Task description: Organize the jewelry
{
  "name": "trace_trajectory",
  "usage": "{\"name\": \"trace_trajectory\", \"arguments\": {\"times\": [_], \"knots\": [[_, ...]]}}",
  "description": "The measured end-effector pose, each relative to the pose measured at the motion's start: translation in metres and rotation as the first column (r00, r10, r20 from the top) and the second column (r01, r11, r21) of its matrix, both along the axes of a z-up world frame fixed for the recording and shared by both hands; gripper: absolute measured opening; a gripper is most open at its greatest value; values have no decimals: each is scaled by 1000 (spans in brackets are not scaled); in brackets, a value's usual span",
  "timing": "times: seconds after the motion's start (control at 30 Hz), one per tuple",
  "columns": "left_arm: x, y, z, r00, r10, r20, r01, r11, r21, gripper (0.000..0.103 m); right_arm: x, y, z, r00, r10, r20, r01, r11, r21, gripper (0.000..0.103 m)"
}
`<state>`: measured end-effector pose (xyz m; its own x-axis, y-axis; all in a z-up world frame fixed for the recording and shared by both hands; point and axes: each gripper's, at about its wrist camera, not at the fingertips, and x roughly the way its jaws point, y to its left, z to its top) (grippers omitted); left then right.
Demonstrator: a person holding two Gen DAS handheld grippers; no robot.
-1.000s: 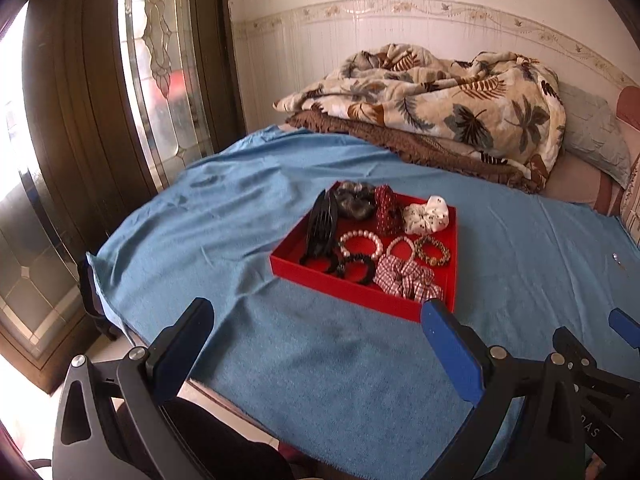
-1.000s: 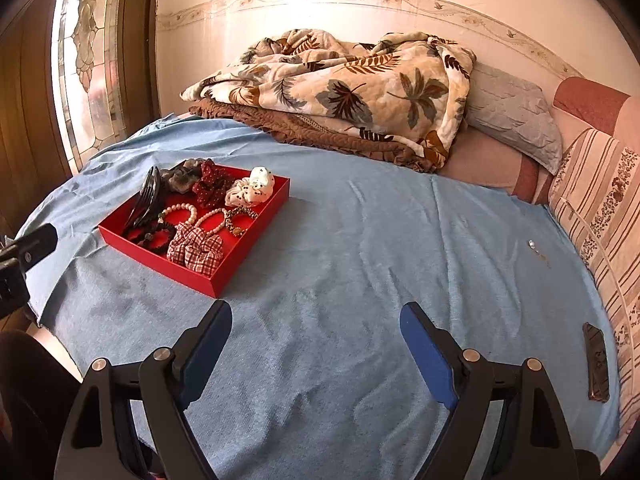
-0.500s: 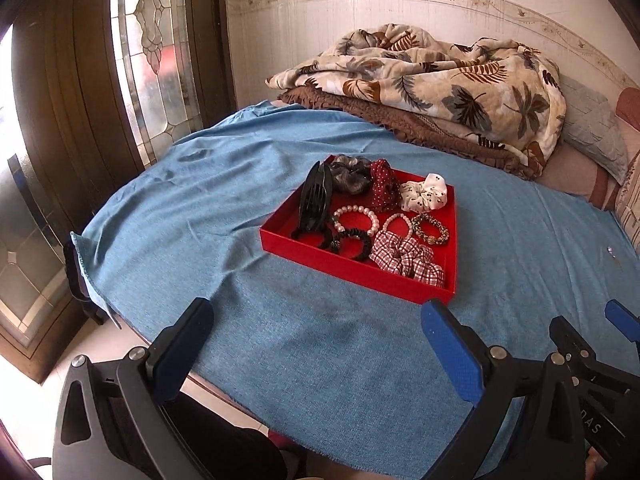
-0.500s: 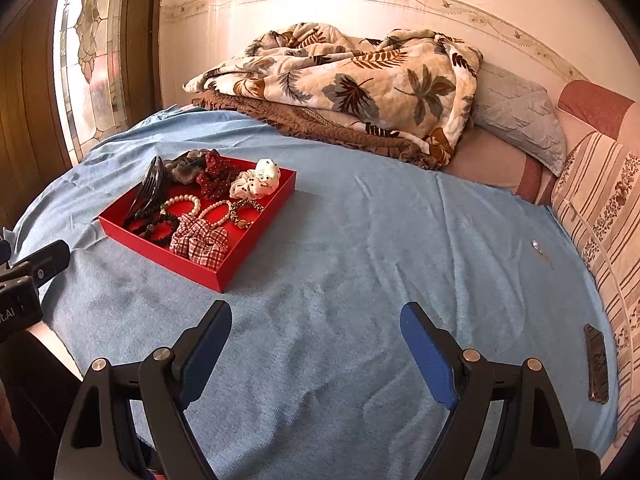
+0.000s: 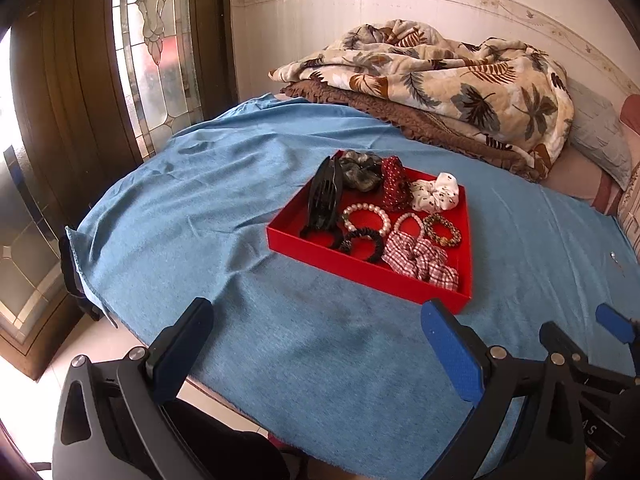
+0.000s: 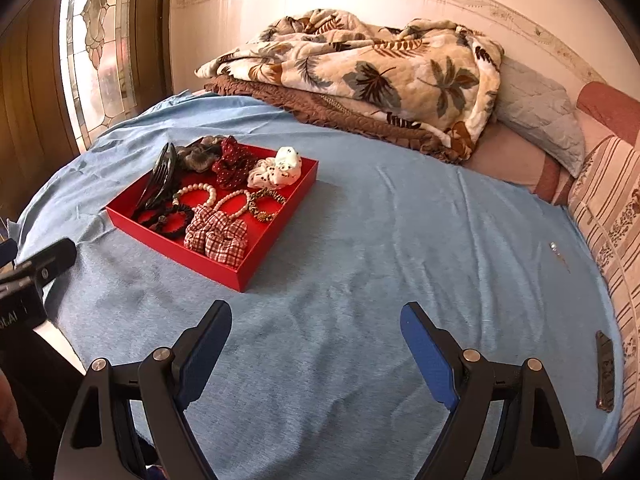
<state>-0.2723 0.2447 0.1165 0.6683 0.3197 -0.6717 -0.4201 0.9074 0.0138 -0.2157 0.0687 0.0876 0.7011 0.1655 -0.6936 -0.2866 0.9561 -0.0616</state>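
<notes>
On the blue bedspread [image 5: 200, 216] we find a red tray [image 5: 360, 268] lying flat, ahead of both claws and touched by neither. We note the left claw [image 5: 316, 340] with its jaws spread wide and nothing between them; the tray lies just beyond it, its near right corner close above the right pad. We note the right claw [image 6: 316, 336] likewise wide open and empty, over bare bedspread; from its view the tray [image 6: 192, 254] sits ahead and to the left, apart from the fingers.

Within the tray we record a black hair clip [image 5: 324, 204] at the left, a grey scrunchie [image 5: 360, 172], a dark red scrunchie [image 5: 394, 186] and a white scrunchie [image 5: 436, 196] along the far side, a pearl bracelet [image 5: 366, 218], a black hair tie [image 5: 364, 242], a gold bead bracelet [image 5: 442, 230] and a checked scrunchie [image 5: 420, 262] nearest us. A leaf-print blanket [image 6: 372, 68] lies heaped at the far end of the bed.
</notes>
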Motion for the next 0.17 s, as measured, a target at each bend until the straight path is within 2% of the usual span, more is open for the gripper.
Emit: {"name": "trace_trajectory", "arguments": {"times": [0.17], "knots": [[7,2,2,1000,0,3,0,1000,18,103,5,-3,-8,999,-6,-33,7,1000,18,90]]}}
